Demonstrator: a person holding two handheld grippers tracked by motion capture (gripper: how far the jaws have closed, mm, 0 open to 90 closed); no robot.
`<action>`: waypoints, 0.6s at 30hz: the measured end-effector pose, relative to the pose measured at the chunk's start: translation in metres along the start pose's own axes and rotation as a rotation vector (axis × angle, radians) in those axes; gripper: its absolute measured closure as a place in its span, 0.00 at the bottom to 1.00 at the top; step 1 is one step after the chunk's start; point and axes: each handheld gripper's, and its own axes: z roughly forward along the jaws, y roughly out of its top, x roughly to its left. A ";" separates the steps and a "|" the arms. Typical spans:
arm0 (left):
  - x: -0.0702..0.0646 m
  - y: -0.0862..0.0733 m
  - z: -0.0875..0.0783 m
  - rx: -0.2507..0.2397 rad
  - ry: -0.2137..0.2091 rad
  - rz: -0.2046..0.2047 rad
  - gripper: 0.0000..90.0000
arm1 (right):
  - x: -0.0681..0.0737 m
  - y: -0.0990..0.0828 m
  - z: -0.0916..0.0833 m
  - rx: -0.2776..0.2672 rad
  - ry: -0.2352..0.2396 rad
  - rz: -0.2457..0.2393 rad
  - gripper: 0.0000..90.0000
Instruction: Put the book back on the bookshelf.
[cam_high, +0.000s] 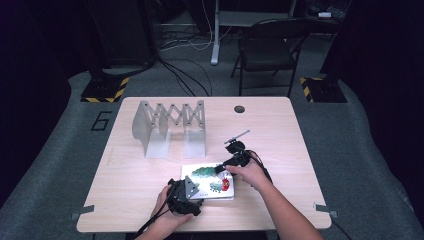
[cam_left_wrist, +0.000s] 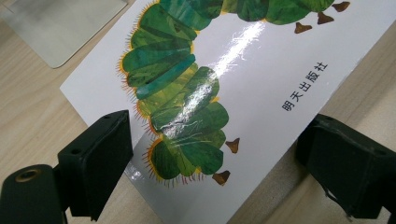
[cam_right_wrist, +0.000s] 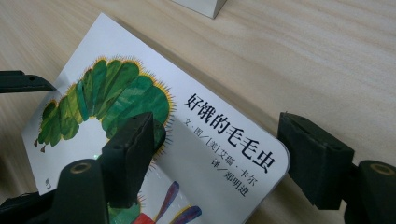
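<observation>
A: Where is the picture book (cam_high: 212, 180), and how do the hand-held grippers stand?

B: The book lies flat on the surface (cam_high: 280, 130), cover up, near the person's edge. The left hand-held gripper (cam_left_wrist: 212, 154) straddles the corner by the caterpillar's tail, jaws wide, pads clear of the cover. The right hand-held gripper (cam_right_wrist: 219, 161) has its jaws spread about the corner by the title; one pad is over the cover, the other beyond the edge, and neither appears to press.

A: How is the step done well?

B: Judged from this, the book is to be picked up. Bring one jaw under the edge and the other on top, then close squarely. The glossy cover may slip, so grip well in from the corner.

A: Clearance?

B: The metal rack (cam_high: 170, 127) stands well apart, farther back. Open surface lies to both sides. The near edge is close to the book.
</observation>
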 end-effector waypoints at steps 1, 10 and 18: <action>0.000 0.000 0.000 -0.001 0.001 -0.002 0.12 | 0.000 0.000 0.000 0.000 0.001 0.000 0.31; 0.000 0.000 0.000 -0.001 0.001 0.000 0.12 | 0.000 0.000 0.003 0.008 0.019 0.011 0.30; 0.000 0.000 0.000 -0.001 0.004 0.000 0.12 | 0.000 0.000 0.005 0.015 0.019 0.010 0.28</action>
